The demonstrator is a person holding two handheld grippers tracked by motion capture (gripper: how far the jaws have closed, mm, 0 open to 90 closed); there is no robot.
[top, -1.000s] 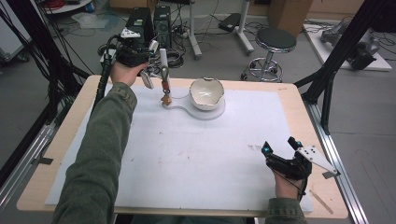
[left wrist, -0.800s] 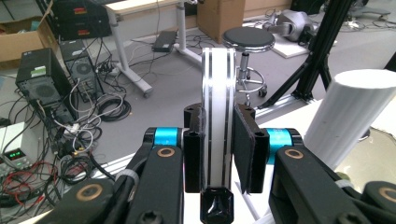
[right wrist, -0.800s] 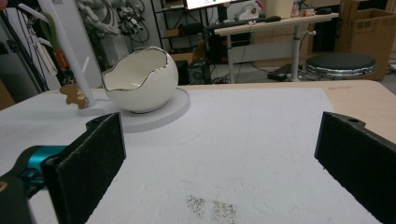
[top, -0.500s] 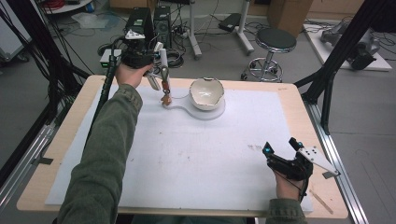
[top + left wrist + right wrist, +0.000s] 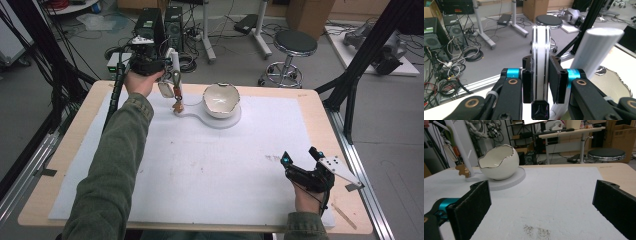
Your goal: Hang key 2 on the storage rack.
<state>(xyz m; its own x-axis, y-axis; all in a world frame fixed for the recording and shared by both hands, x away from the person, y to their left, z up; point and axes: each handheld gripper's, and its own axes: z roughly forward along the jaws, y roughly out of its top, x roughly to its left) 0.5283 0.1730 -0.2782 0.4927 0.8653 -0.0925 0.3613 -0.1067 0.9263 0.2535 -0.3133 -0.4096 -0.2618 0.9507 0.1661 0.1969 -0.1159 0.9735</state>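
- Black foam pads of the right tool [image 5: 541,205] stand wide apart with nothing between them; it rests in a hand at the near right corner of the desk [image 5: 320,102], well apart from everything else.
- White matting [image 5: 210,170] covers the desk top, with a faint speckled smudge near that tool.
- Farther back, a white eggshell-shaped bowl [image 5: 220,99] with a jagged silver rim sits on a round white stand base [image 5: 227,120].
- Just left of the bowl, a thin white stand post [image 5: 176,75] rises from the base, small charms [image 5: 176,100] hanging beside it.
- At the far left, the left tool [image 5: 541,75] is clamped together on the flat top of that post.
- Risk, as a judgement: pulling or tilting the post could tip the light base, slide the bowl off, or shake the charms loose.
- No readable brand, label or writing appears anywhere.
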